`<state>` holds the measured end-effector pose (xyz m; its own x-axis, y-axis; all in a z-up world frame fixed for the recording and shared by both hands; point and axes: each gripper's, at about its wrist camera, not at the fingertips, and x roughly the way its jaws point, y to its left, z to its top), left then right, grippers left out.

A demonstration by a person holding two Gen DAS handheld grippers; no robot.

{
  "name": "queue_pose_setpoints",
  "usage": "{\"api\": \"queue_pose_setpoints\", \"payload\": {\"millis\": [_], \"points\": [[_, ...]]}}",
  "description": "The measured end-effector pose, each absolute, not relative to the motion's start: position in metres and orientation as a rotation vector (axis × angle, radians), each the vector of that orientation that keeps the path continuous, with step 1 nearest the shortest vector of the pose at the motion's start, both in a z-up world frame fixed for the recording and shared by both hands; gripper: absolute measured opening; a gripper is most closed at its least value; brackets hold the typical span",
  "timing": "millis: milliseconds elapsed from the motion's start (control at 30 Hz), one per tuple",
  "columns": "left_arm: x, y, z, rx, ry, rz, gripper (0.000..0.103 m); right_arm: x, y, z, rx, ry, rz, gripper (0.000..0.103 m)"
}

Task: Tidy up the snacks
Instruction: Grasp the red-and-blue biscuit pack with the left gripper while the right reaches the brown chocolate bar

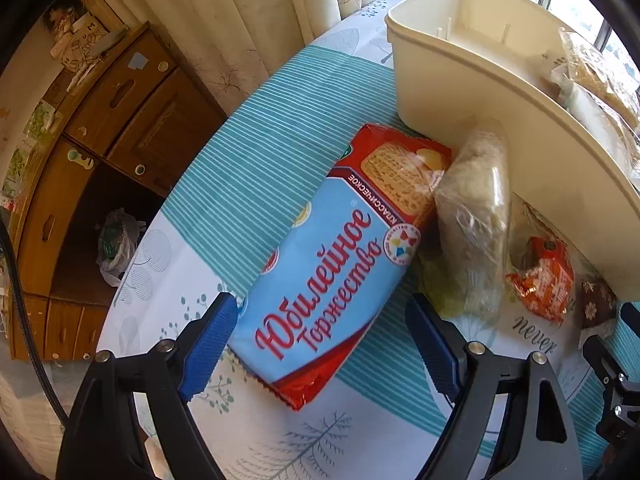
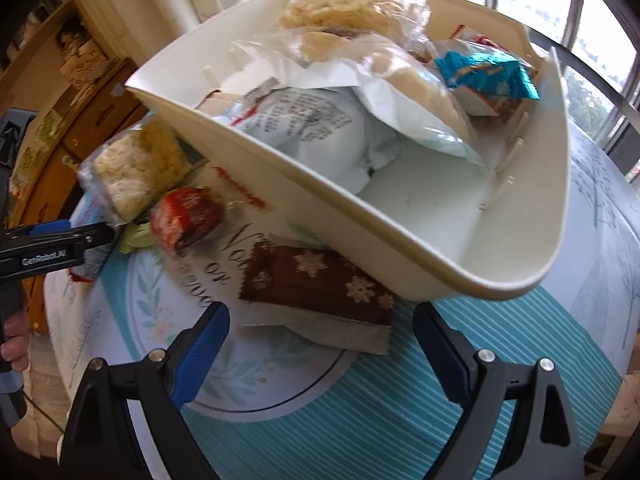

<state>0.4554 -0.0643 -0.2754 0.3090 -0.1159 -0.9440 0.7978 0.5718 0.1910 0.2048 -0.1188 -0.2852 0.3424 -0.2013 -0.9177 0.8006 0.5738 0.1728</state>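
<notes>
A blue and red biscuit pack (image 1: 320, 272) lies flat on the tablecloth. My left gripper (image 1: 320, 344) is open and points down, with the pack's near end between its blue pads. Beside the pack lie a clear bag of pale snacks (image 1: 476, 220) and an orange-wrapped sweet (image 1: 540, 276), both against the cream bin (image 1: 480, 80). My right gripper (image 2: 320, 344) is open just above a brown snowflake-printed packet (image 2: 320, 288), which rests by the cream bin (image 2: 400, 240). The bin holds a white bag (image 2: 312, 132), a clear bag of cookies (image 2: 352, 12) and a blue-wrapped snack (image 2: 484, 72).
The round table has a teal striped, printed tablecloth (image 1: 240, 160) and its edge runs close on the left. A wooden cabinet (image 1: 100, 140) and a curtain (image 1: 240, 20) stand beyond it. Windows (image 2: 580, 40) are behind the bin. A hand (image 2: 16, 340) holds the left gripper's handle.
</notes>
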Motion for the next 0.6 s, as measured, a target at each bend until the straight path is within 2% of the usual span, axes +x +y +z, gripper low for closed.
{"api": "queue_pose_setpoints", "payload": {"millis": [267,367,500,600], "points": [[0.464,-0.072,-0.289,0.746,1.094,-0.671,0.085,0.204,-0.118,-0.289,0.687,1.012,-0.759,0.093],[0.465,-0.073,-0.292,0.746,1.077,-0.659,0.083,0.203,-0.117,-0.288,0.680,1.013,-0.769,0.090],[0.463,-0.071,-0.292,0.733,1.064,-0.660,0.078,0.210,-0.106,-0.286,0.654,1.015,-0.749,0.077],[0.457,-0.067,-0.290,0.728,1.053,-0.660,0.073,0.207,-0.103,-0.285,0.650,1.014,-0.754,0.076]]}}
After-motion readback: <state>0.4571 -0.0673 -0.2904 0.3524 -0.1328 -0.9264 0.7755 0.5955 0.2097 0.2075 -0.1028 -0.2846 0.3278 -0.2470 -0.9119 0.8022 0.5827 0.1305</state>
